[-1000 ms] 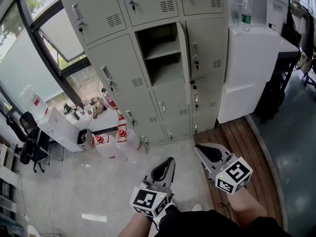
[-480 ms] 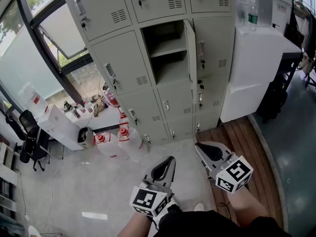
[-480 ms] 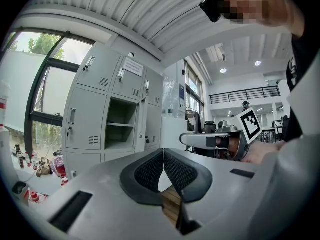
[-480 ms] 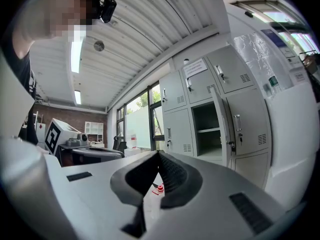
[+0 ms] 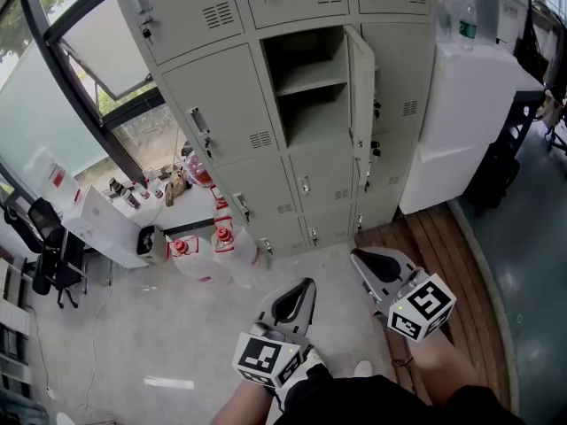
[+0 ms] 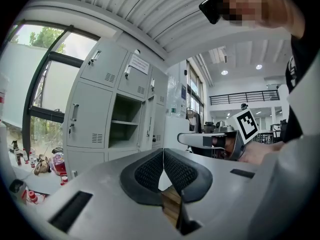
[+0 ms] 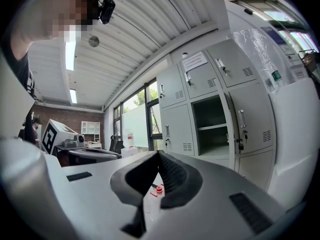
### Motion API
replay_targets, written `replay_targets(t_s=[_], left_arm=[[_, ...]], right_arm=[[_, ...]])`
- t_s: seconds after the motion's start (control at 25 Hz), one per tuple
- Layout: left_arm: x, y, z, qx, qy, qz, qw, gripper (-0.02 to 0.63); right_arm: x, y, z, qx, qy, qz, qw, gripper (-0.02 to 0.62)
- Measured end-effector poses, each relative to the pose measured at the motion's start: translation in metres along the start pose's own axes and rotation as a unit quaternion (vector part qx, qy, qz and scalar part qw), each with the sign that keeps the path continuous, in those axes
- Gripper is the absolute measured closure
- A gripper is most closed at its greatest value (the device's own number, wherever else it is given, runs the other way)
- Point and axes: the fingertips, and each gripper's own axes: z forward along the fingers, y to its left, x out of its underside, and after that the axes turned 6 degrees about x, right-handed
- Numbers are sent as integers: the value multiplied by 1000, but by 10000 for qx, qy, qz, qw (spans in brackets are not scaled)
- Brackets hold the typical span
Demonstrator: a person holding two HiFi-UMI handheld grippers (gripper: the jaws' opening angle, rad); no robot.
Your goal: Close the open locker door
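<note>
A bank of pale grey lockers fills the top of the head view. One compartment stands open, empty, with a shelf across its middle. Its door swings out edge-on at the compartment's right. My left gripper and right gripper are held low, well short of the lockers, both shut with nothing between the pads. The open compartment appears ahead in the left gripper view, beyond the shut left gripper. In the right gripper view the compartment and door lie right of the shut right gripper.
A white cabinet stands right of the lockers, with a plastic bottle on top. Red-capped bottles and a white box crowd the floor at the lockers' left foot, below a large window. Wooden boards lie to the right.
Both grippers have advanced toward the lockers together, which now appear larger and shifted right in the head view. The door stays open and the jaws stay shut.
</note>
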Motion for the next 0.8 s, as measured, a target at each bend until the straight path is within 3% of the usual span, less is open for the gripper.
replay_targets(t_s=[0.4,0.8], left_arm=[[2,63,3,277,80,-168,9994,589],[-1,116,5,618,31,-42,9981,588]], right_arm=[[-4,0,68,271,7,27,9996,541],[-14,-6,124,668,-94,-43,9977,541]])
